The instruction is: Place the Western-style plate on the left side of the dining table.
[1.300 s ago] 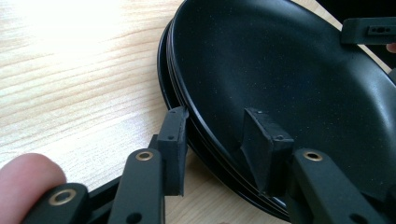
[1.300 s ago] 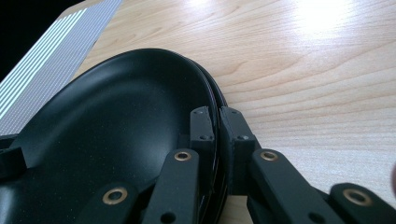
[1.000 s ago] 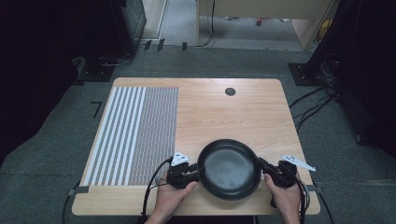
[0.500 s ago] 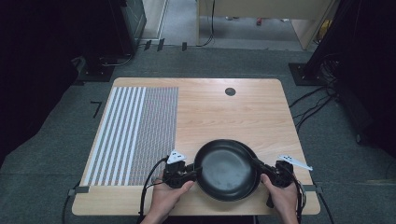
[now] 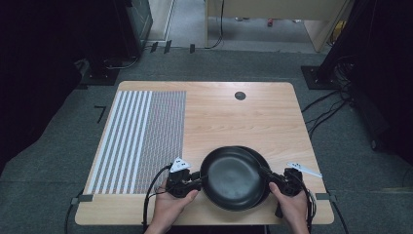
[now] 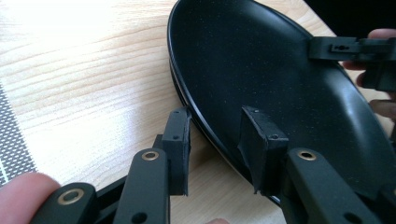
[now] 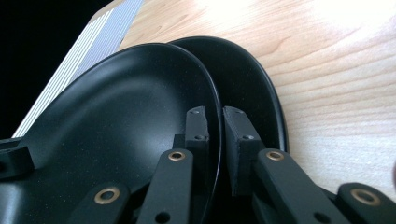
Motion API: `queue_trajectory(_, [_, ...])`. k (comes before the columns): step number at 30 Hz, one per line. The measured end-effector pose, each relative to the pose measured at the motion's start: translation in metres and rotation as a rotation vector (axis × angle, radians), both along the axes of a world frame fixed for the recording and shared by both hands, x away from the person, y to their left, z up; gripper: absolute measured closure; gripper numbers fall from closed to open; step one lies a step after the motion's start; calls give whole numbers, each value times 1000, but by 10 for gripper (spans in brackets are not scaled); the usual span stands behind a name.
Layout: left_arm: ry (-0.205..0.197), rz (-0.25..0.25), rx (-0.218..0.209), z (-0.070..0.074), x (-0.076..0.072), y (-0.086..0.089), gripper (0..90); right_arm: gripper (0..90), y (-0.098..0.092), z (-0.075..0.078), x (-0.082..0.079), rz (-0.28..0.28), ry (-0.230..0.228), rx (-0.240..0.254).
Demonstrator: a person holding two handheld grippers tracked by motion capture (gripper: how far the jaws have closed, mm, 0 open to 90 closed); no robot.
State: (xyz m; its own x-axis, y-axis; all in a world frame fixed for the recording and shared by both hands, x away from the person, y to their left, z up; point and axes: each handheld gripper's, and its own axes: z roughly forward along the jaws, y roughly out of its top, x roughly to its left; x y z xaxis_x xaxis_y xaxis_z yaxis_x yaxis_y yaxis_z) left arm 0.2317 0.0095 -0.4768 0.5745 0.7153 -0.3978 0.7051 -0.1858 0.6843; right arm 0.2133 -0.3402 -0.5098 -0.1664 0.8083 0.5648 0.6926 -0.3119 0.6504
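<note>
Two black plates lie stacked near the table's front edge. The upper plate (image 5: 231, 178) (image 6: 261, 60) (image 7: 121, 107) sits shifted left, so the lower plate (image 5: 261, 158) (image 7: 247, 79) shows as a crescent on its right. My left gripper (image 5: 198, 178) (image 6: 219, 135) grips the upper plate's left rim, one pad inside the dish and one outside. My right gripper (image 5: 267, 176) (image 7: 215, 130) pinches the same plate's right rim. Its jaws have just been easing open slightly, with the rim still between them. A hand holds each gripper.
A grey-and-white striped mat (image 5: 141, 136) covers the left part of the wooden table (image 5: 234, 122). A small black round cap (image 5: 239, 95) sits near the far edge. Cables trail off the front edge and over the floor at the right.
The upper plate has shifted a little left off the lower one, which now peeks out at the right. Both hands have stayed nearly where they were.
</note>
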Motion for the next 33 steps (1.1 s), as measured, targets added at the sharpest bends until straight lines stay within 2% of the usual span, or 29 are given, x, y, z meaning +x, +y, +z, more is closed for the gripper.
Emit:
queue_trajectory(5, [9,-15,-26,0,-1,5,643,804,-1,-2,1,-7,30,48])
queue_trajectory(11, [19,-21,-44,-2,-2,7,642,803,1,-4,1,-32,40,65])
queue_trajectory(12, [25,-21,-50,-2,-2,7,642,812,0,-4,1,-39,46,81])
queue_trajectory(13, [39,-22,-66,-3,-1,8,643,821,-1,-5,0,-52,60,119])
queue_trajectory(14, [51,-24,-80,-4,-1,10,643,821,-1,-5,0,-52,60,119])
queue_trajectory(15, [75,-23,-112,-6,0,12,646,837,-4,-8,0,-74,76,185])
queue_trajectory(16, [75,-23,-112,-6,0,12,647,837,-4,-8,0,-74,76,185])
queue_trajectory(17, [95,-20,-140,-8,1,13,647,839,-4,-9,0,-78,78,196])
queue_trajectory(18, [100,-21,-148,-9,1,13,648,841,-4,-9,-1,-86,78,205])
queue_trajectory(19, [102,-22,-157,-11,1,13,644,852,-5,-10,-1,-102,85,238])
queue_trajectory(20, [102,-22,-157,-11,1,13,643,852,-5,-10,-1,-102,85,238])
queue_trajectory(22, [105,-21,-157,-12,1,12,643,859,-8,-12,-2,-112,90,298])
queue_trajectory(29, [104,-14,-136,-13,-1,7,657,859,-3,-5,-5,-118,28,260])
queue_trajectory(33, [109,-7,-144,-13,0,8,678,860,0,-2,-8,-116,3,247])
